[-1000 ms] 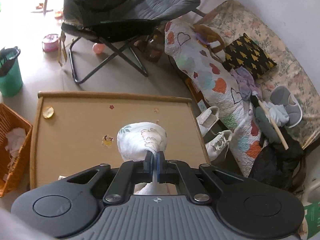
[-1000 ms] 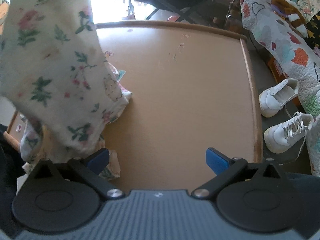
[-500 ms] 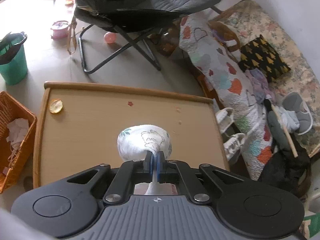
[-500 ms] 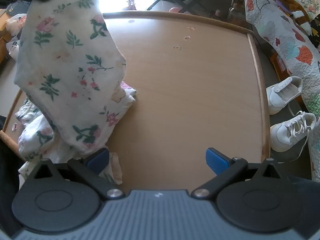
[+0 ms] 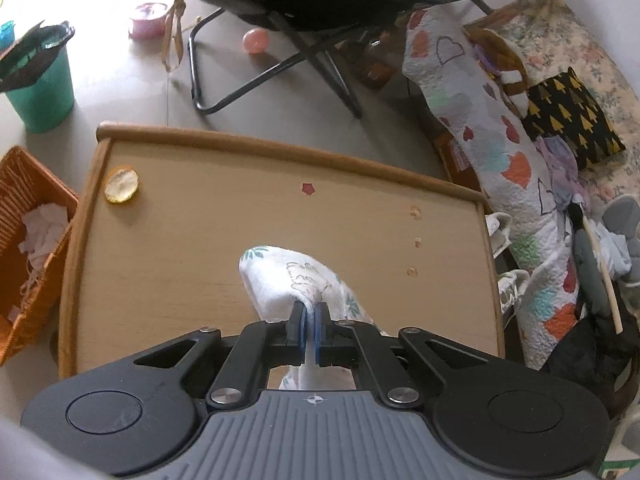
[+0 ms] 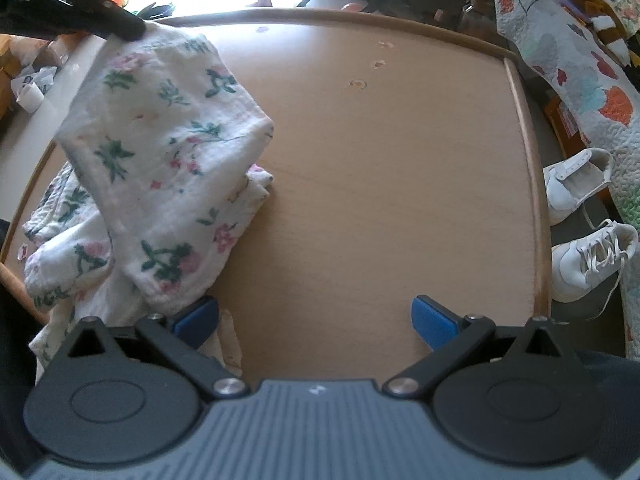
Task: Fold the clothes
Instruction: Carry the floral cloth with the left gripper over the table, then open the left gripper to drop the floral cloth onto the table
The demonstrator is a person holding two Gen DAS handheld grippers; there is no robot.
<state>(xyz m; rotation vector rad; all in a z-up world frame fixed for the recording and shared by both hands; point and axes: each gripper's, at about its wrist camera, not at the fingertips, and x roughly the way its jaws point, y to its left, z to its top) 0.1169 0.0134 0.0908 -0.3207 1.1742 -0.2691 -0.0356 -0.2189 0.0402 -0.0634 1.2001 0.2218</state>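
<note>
While the left hand-held gripper [image 5: 310,316] is clenched on a fold of the floral garment [image 6: 168,168], its blue pads are pressed together with white cloth pinched between them. Cloth bulges up just ahead of the pads and drapes down below them over the bench [image 5: 208,240]. Seen from the right wrist camera, the same gripper appears as a dark tip at the upper left, holding one corner of the garment raised. From that corner the cloth hangs down to a crumpled heap resting on the left part of the bench.

The right hand-held gripper [image 6: 316,320] is released: its two blue pads stand wide apart with bare bench surface between them. The lower edge of the garment lies just beside its left pad; contact cannot be confirmed.

Ahead and to the left of the left hand-held gripper, a piece of orange peel [image 5: 121,184] lies near the far bench corner. An orange wicker basket [image 5: 28,248] stands off the left edge of the bench. White sneakers [image 6: 584,224] sit on the floor to the right of the right hand-held gripper.
</note>
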